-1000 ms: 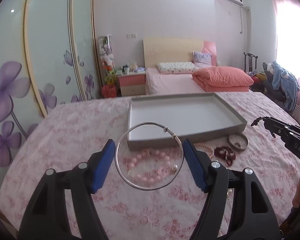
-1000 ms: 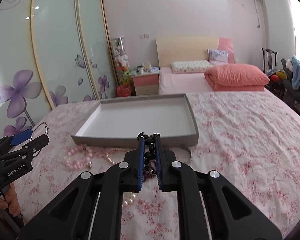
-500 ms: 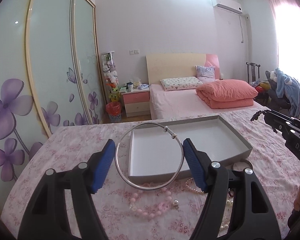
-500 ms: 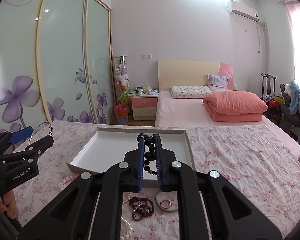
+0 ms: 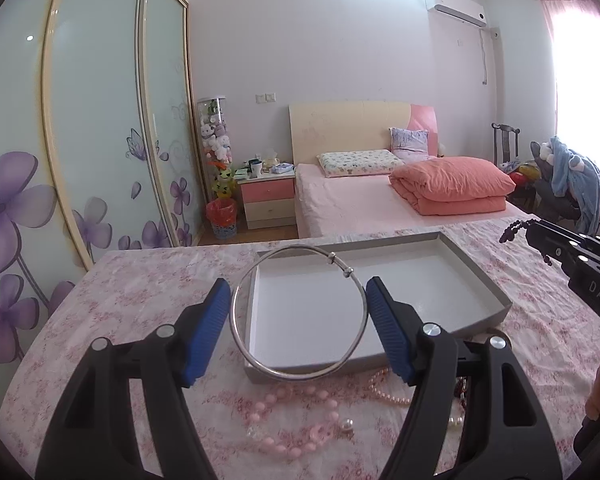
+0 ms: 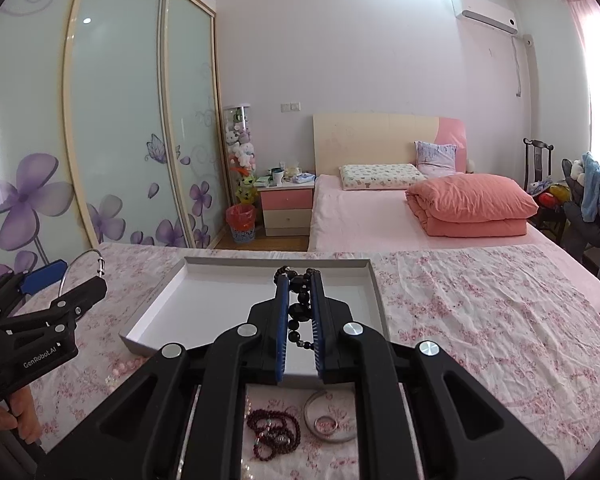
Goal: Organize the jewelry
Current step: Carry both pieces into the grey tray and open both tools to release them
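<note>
Jewelry lies nearest on the floral tablecloth [image 5: 140, 292]: a pink bead bracelet [image 5: 300, 420] and a pearl strand [image 5: 392, 394] in the left wrist view, a dark red bead string [image 6: 274, 434] and a small round dish [image 6: 332, 424] holding a ring in the right. Above them, the left gripper [image 5: 298, 320] stands wide, its blue pads pressing on either side of a silver bangle [image 5: 298, 312] held upright. The right gripper [image 6: 300, 312] is nearly closed, pinching a black bead bracelet [image 6: 298, 308] that dangles between its fingers. Just beyond both sits a shallow grey tray [image 6: 172, 280] with a white floor. Farther off stands a pink bed [image 5: 360, 208].
</note>
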A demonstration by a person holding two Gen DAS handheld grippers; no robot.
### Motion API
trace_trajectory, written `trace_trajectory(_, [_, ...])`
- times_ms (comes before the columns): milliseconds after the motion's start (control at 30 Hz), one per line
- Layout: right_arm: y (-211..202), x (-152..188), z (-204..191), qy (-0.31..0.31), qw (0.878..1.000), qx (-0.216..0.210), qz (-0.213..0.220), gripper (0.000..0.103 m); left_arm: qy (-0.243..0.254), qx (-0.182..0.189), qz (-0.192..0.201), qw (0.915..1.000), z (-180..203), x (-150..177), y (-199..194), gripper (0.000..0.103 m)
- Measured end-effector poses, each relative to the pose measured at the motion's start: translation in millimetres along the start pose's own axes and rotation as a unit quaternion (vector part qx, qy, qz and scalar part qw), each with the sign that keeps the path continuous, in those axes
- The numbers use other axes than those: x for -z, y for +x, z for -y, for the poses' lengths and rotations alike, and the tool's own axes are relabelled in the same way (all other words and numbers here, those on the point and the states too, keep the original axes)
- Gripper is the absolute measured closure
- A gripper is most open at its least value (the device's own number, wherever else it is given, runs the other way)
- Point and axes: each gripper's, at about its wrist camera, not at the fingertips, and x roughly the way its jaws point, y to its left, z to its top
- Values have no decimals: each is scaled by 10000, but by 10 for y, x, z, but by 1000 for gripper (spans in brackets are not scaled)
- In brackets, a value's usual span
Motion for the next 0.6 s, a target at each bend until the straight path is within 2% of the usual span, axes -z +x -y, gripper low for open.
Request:
trace_trajectory(133, [309, -107, 114, 209, 9995, -144, -200, 91, -136, 45, -97, 9999, -10, -88, 300, 35])
trace_trajectory(267, [662, -124, 157, 273, 9984, -185, -469, 91, -197, 82, -364, 9991, 25, -115, 666, 35])
trace_trajectory(433, [1094, -53, 206, 393, 9946, -214, -934, 91, -167, 163, -670, 9975, 81, -72, 1037, 35])
trace_trajectory(600, [1350, 18, 236, 468, 9914, -238, -1197, 91, -144, 206, -910, 9955, 114, -68, 1348, 35])
